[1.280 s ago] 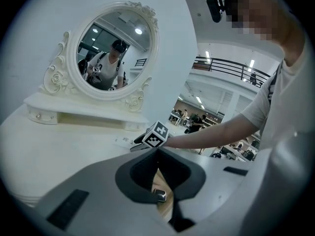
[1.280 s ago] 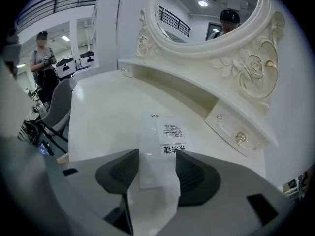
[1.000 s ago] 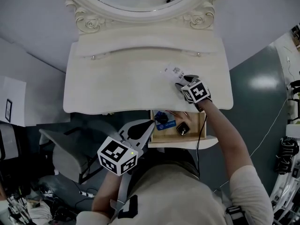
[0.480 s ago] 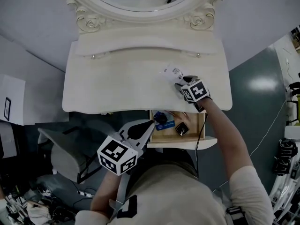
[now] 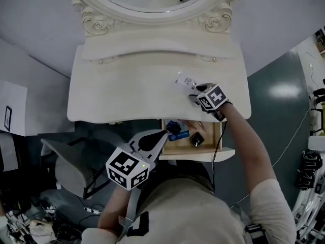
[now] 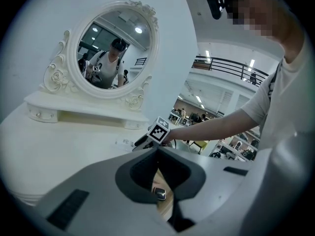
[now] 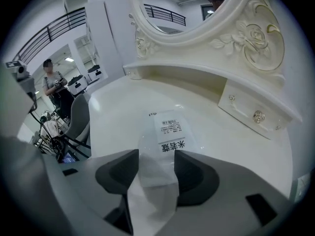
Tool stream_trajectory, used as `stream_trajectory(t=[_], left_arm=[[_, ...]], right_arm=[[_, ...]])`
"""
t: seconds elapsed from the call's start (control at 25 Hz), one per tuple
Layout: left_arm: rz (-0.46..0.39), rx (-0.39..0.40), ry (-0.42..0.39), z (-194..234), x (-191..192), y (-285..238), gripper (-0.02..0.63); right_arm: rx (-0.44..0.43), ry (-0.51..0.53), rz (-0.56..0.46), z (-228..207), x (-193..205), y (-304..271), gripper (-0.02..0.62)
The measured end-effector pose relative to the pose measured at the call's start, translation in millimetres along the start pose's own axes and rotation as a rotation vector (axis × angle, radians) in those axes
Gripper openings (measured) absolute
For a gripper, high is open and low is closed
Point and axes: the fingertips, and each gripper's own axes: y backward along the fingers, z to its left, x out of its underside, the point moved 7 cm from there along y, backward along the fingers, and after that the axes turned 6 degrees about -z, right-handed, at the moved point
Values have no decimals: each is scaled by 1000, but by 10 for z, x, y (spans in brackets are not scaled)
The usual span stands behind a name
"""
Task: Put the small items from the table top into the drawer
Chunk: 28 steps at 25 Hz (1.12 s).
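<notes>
A white plastic packet [image 5: 185,80] with a printed label lies on the white dressing table top [image 5: 127,93] at its right. My right gripper [image 5: 195,91] is shut on the packet's near end; in the right gripper view the packet [image 7: 167,132] fills the gap between the jaws of that gripper [image 7: 156,157] and its labelled end reaches out over the table. Below the table's front edge the wooden drawer [image 5: 217,145] stands pulled out, with a dark watch [image 5: 197,139] and a blue item [image 5: 177,132] inside. My left gripper [image 5: 160,135] hangs in front of the drawer, shut and holding nothing; the watch [image 6: 159,193] shows below its tips [image 6: 157,150].
An oval mirror [image 5: 152,6] in an ornate white frame stands at the table's back, over a low shelf with small knobbed drawers [image 7: 258,116]. A grey chair [image 5: 71,161] stands left of the person. Cables trail on the floor at the right.
The right gripper has tilted a little and the packet's far end has shifted slightly up and left on the table. The left gripper has stayed where it was.
</notes>
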Motion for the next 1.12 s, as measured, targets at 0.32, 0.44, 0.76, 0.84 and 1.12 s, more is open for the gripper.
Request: stream_trajectory(t=[0.32, 0.44, 0.76, 0.84, 1.12], left_arm=[[-1, 10, -14, -32, 6, -13, 57], [-3, 11, -13, -36, 5, -6, 57], [-12, 20, -9, -38, 12, 4, 57], [-16, 23, -9, -43, 5, 2, 57], [-17, 31, -13, -68, 20, 30, 57]], right_arm=[[-52, 63, 61, 157, 34, -19, 268], [-56, 94, 60, 192, 46, -10, 270], [-73, 145, 75, 332, 112, 10, 272], [-81, 137, 70, 360, 131, 20, 272], [-116, 88, 33, 464, 202, 78, 272]])
